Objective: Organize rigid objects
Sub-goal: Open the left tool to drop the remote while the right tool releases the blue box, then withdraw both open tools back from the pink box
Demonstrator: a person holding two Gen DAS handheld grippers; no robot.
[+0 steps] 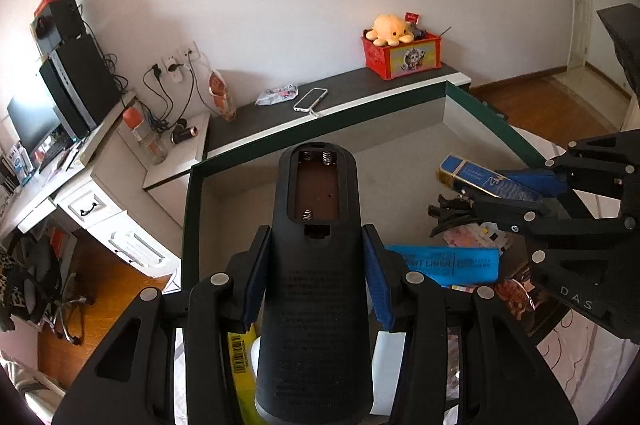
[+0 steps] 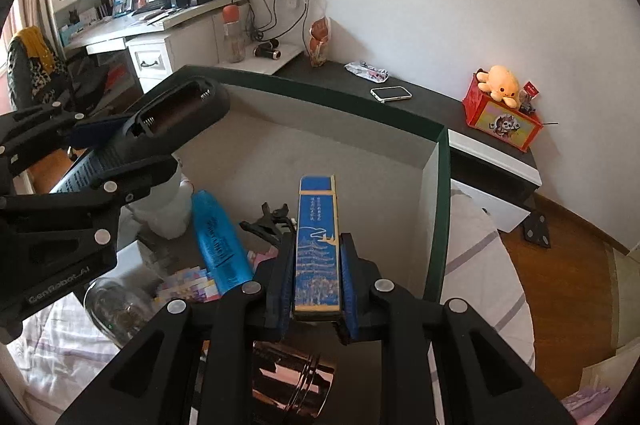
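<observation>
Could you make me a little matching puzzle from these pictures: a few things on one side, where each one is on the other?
Things:
1. black plastic device with an open battery compartment
2. slim blue and gold printed box
3. white smartphone
4. yellow plush octopus

Places:
A. lying flat on the dark shelf
B. gripped in the left claw
C. sitting on top of the red crate
D. gripped in the right claw

Pairs: 1-B, 2-D, 3-A, 4-C
</observation>
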